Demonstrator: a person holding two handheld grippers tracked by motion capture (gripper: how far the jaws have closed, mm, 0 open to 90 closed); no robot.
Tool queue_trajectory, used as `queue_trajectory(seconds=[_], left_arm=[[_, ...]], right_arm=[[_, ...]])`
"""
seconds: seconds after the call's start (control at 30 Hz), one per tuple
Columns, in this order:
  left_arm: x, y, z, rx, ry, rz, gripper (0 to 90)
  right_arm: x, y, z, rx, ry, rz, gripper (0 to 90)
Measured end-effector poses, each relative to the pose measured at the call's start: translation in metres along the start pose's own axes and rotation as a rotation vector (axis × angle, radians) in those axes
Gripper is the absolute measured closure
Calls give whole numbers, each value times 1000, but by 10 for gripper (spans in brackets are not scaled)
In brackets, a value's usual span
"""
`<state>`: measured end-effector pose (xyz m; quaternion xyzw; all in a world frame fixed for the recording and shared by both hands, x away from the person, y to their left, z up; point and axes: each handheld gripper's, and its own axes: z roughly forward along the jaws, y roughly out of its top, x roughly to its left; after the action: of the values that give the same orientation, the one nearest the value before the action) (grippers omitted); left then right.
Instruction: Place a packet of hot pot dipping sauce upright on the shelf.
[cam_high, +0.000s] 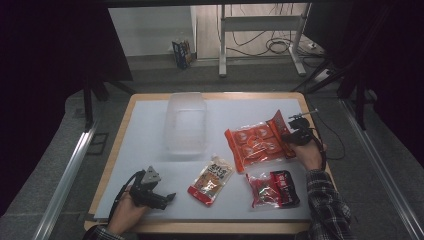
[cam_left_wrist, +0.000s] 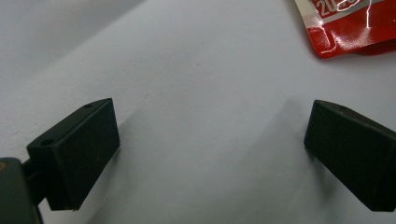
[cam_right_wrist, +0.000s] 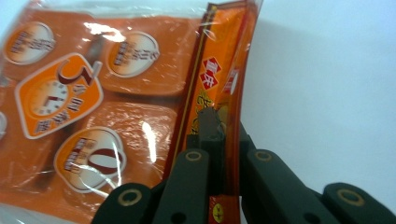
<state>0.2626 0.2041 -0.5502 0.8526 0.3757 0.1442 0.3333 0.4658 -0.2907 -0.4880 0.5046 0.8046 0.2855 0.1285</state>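
Observation:
A large orange multipack packet (cam_high: 256, 143) (cam_right_wrist: 93, 102) lies right of the table's middle, its right edge lifted. My right gripper (cam_high: 291, 137) (cam_right_wrist: 219, 135) is shut on that raised flap, the jaws pinching the plastic between them. My left gripper (cam_high: 167, 198) (cam_left_wrist: 210, 149) rests near the front left of the white mat, jaws wide open with bare mat between them. A red corner of the tan-and-red snack pouch (cam_high: 211, 179) (cam_left_wrist: 350, 23) lies beyond its jaws.
An upturned clear plastic tub (cam_high: 186, 122) stands at the middle back of the white mat (cam_high: 145, 145). A dark red packet (cam_high: 272, 189) lies at the front right beside the person's plaid sleeve (cam_high: 327, 210). Table legs and cables stand on the floor behind.

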Motion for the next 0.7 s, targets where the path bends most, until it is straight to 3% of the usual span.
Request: queue_trajectory(seconds=[0.1,0.37,0.4,0.6,0.7], left_arm=[[-1,1,0,0,18,9,2],[-5,3,-4,-40,28,39,0],[-4,3,-6,-66,25,27,0],[-3,5,-12,-104,23,-22,5],[-3,5,-15,-130,26,-27,4]], right_arm=[[4,3,-9,-24,-13,-23,883],[16,21,-48,-114,42,-48,883],[18,24,-53,-126,45,-59,884],[35,41,-74,-170,87,-84,884],[44,49,-82,-189,112,-93,884]])
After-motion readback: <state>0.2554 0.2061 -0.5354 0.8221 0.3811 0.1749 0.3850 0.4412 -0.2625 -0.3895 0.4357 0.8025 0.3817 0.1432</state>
